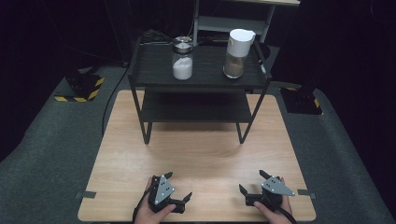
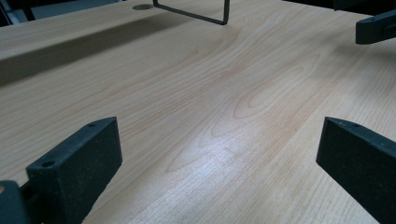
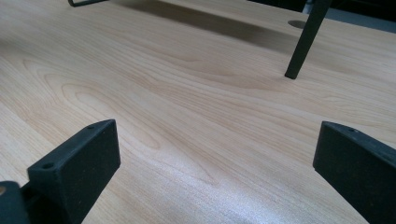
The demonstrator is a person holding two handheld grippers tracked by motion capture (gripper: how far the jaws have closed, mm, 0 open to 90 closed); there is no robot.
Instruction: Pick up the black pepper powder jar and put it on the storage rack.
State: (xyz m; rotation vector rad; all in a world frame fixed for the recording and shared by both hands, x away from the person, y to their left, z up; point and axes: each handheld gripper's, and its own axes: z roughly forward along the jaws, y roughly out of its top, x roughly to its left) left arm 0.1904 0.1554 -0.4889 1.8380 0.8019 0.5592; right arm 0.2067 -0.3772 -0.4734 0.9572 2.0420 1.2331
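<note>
On the near edge of the wooden table (image 1: 196, 154), two hand-held grippers, both resting low over bare wood.

Item 1: left gripper (image 1: 179, 186), held in the person's left hand (image 1: 152, 212) at the near left of the table. Jaws spread wide apart, nothing between them; the left gripper view shows plain wood grain in the gap (image 2: 219, 154).

Item 2: right gripper (image 1: 252, 182), held in the person's right hand (image 1: 273, 210) at the near right. Jaws likewise wide apart and empty (image 3: 217, 158). Well apart from the left gripper.

Item 3: black two-tier rack (image 1: 140, 81), standing on the far half of the table, well apart from both grippers. One of its legs (image 3: 306, 39) shows ahead of the right gripper.

Item 4: glass jar (image 1: 182, 58) with metal lid, upright on the left of the rack's top shelf, partly filled with white grains.

Item 5: white-topped container (image 1: 237, 52), upright on the right of the same shelf, brown contents in its lower part. Apart from the jar.

Item 6: grey carpet floor (image 1: 46, 140) around the table.
</note>
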